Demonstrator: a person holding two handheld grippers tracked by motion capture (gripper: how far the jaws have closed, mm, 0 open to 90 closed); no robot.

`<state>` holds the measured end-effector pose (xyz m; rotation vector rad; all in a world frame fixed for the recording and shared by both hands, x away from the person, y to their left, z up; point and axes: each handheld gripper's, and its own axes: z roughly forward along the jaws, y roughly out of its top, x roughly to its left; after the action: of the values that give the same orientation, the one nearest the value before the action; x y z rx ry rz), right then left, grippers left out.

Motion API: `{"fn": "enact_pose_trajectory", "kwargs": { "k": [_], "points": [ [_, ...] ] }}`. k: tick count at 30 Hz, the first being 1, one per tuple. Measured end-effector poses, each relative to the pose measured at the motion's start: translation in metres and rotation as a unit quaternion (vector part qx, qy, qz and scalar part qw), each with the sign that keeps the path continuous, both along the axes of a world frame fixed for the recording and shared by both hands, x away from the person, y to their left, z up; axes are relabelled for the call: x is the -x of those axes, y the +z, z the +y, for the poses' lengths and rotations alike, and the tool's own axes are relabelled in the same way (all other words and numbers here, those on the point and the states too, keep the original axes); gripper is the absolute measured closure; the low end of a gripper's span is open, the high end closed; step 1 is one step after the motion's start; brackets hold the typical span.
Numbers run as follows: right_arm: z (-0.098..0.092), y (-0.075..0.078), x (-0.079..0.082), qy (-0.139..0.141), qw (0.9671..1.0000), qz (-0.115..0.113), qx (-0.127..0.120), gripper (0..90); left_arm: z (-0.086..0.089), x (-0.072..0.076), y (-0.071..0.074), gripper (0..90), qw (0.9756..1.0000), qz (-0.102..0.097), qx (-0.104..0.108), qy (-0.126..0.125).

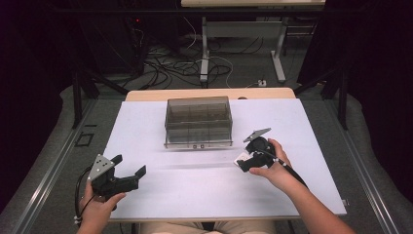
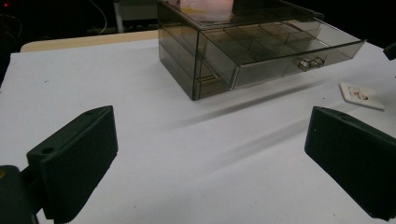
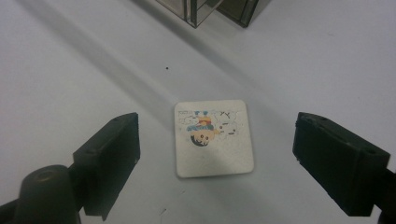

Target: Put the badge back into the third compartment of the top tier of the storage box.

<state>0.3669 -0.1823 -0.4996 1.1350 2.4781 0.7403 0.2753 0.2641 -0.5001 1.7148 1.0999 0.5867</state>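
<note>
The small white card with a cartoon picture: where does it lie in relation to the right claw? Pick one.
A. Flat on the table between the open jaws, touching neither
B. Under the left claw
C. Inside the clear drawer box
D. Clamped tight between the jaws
A: in the right gripper view the card lies flat on the white table with a gap to each jaw of the right claw.

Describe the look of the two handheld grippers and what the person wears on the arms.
Both are matte black. The left gripper carries a grey three-cornered plate with small dark holes; a black cable loops from its rear. Its pads are blocky and finely ribbed. The right gripper has a similar grey plate, a rounded black body and a black cable running back along the forearm. Its pads are wedge-shaped blocks with small round screw recesses. Both forearms are bare, with no sleeves.
</note>
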Motion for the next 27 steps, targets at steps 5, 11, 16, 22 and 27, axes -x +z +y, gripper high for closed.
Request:
{"fn": "enact_pose_trajectory", "kwargs": {
  "k": [5,11,16,22,27],
  "points": [
    [0.003,-0.004,-0.006,0.007,1.0000,0.004,0.003,14.8,0.000,0.000,0.000,2.9,1.0000,0.000,0.000,-0.001],
    [0.007,-0.009,-0.013,0.012,0.9997,0.019,0.011,14.8,0.000,0.000,0.000,3.0,1.0000,0.000,0.000,-0.001],
    [0.009,-0.015,-0.018,0.019,0.9992,0.029,0.021,15.3,0.001,0.000,0.000,3.0,1.0000,0.001,-0.001,-0.002],
    [0.010,-0.022,-0.022,0.021,0.9986,0.039,0.028,15.6,0.001,-0.001,-0.001,3.1,1.0000,0.000,-0.001,-0.002],
    [0.011,-0.026,-0.023,0.030,0.9980,0.042,0.037,15.8,0.001,-0.001,-0.001,3.1,1.0000,0.000,-0.004,-0.002]
  ]
}}
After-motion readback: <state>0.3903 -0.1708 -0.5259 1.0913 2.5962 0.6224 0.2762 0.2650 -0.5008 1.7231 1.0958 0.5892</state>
